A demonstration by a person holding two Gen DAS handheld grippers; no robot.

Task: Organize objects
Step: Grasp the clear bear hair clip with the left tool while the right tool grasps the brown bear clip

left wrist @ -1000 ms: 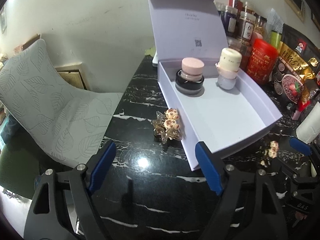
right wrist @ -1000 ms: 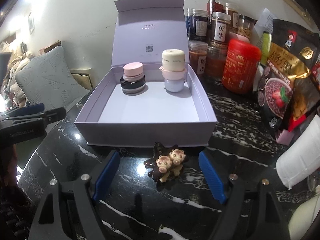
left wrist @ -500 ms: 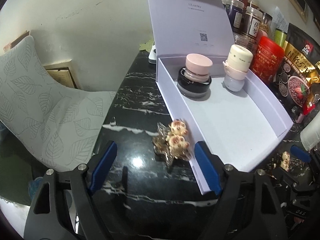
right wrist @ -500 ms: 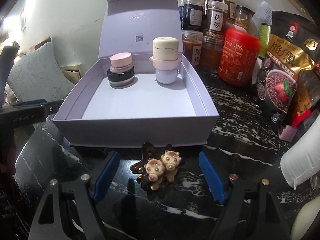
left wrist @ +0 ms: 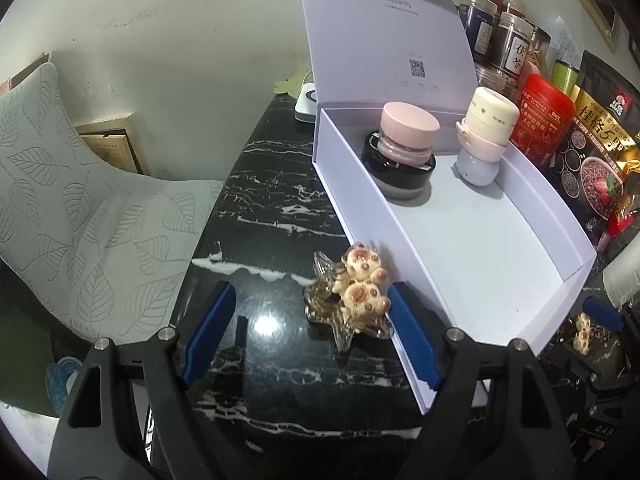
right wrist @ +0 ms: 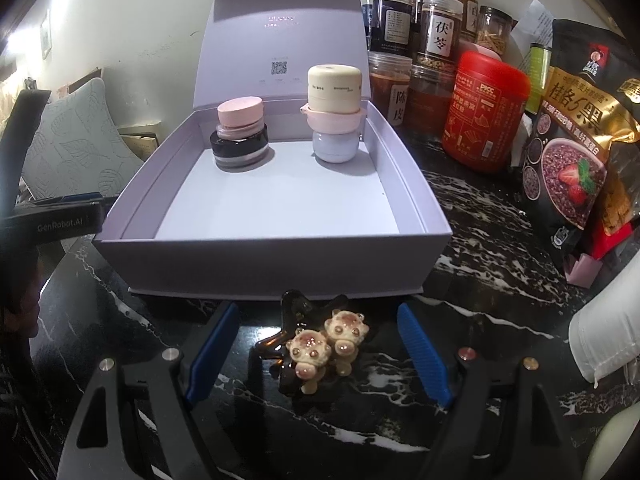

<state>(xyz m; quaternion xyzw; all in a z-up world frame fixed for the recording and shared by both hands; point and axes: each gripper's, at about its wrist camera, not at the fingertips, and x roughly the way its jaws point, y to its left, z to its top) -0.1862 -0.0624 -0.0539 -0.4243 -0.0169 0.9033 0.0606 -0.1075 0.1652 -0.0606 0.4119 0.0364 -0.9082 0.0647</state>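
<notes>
**Both grippers lined up on the little pig hair clips, nothing grabbed yet**

Left gripper (left wrist: 310,326): its blue fingers (left wrist: 208,330) have just been closing in a bit but are still spread wide. A pig hair clip (left wrist: 352,300) sits between them, way over by the right-hand finger, maybe brushing it, can't really tell. No squeeze on it. This clip lies on the black marble tabletop (left wrist: 264,208) right against the outside of the lavender gift box (left wrist: 356,216), along its side wall. The two pigs are stacked along that wall, so its long axis runs roughly away from the camera, leaning a little left.

Right gripper (right wrist: 318,346): fingers apart, not touching anything. A second pig hair clip (right wrist: 316,344) is between them, about centred, just in front of the box's front wall. Its dark claw body runs from near the box toward the camera, and the pigs face the camera.

Inside the box at the back: a pink-lidded black jar (right wrist: 239,140) and a cream-topped stacked jar (right wrist: 335,114).
</notes>
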